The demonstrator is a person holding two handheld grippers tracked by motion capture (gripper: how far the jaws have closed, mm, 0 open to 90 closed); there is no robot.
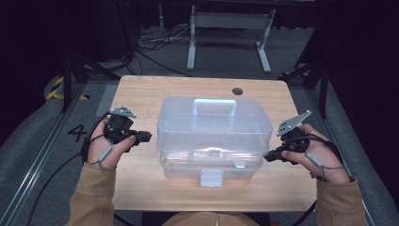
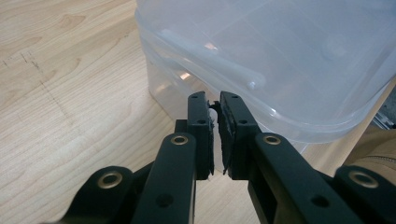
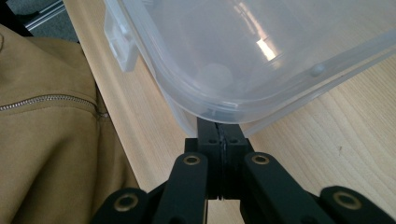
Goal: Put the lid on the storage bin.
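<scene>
A clear plastic storage box (image 1: 214,127) with a lid, a top handle (image 1: 215,106) and a front latch (image 1: 211,178) stands in the middle of the wooden table (image 1: 141,94). My left gripper (image 1: 147,136) points at the box's left side and stops a little short of it. In the left gripper view its jaws (image 2: 215,100) stand a narrow slit apart just below the lid's rim (image 2: 280,56), with nothing between them. My right gripper (image 1: 266,156) is shut, and its tips (image 3: 222,123) sit under the overhanging lid (image 3: 261,46) at the box's right side.
A round cable hole (image 1: 237,91) sits in the table's far edge. Beyond the table, a grey metal stand (image 1: 230,28) and loose cables (image 1: 155,40) lie on the floor. The person's tan sleeve (image 3: 46,140) is close beside the right gripper.
</scene>
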